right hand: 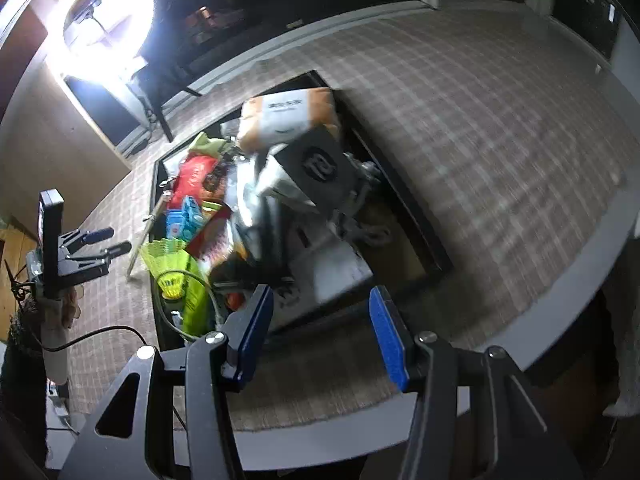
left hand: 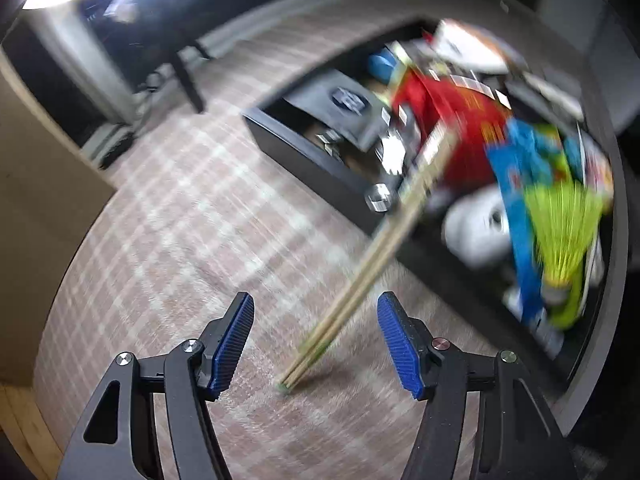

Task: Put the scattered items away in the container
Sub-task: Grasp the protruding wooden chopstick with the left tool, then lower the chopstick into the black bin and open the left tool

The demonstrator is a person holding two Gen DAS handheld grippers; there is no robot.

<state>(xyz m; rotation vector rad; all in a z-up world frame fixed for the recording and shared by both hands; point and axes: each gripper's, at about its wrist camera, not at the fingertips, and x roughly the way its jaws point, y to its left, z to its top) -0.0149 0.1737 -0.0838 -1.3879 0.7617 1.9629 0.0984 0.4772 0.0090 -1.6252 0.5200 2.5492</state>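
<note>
A black tray-like container (left hand: 308, 152) sits on a checked tablecloth, piled with items: a red packet (left hand: 452, 120), a blue packet (left hand: 520, 208), a neon yellow shuttlecock (left hand: 560, 232) and a dark box (left hand: 344, 100). A bundle of wooden chopsticks (left hand: 360, 288) leans from the cloth onto the container's rim. My left gripper (left hand: 316, 336) is open, its fingers either side of the chopsticks' lower end. My right gripper (right hand: 320, 332) is open and empty above the container's near end (right hand: 432, 252). The left gripper also shows in the right wrist view (right hand: 108, 240).
The checked cloth (right hand: 480, 120) covers a round table with a grey rim (right hand: 560, 292). A bright ring light (right hand: 108, 12) stands at the far left. An orange and white packet (right hand: 288, 116) tops the pile. A black cable (right hand: 100, 332) runs over the cloth.
</note>
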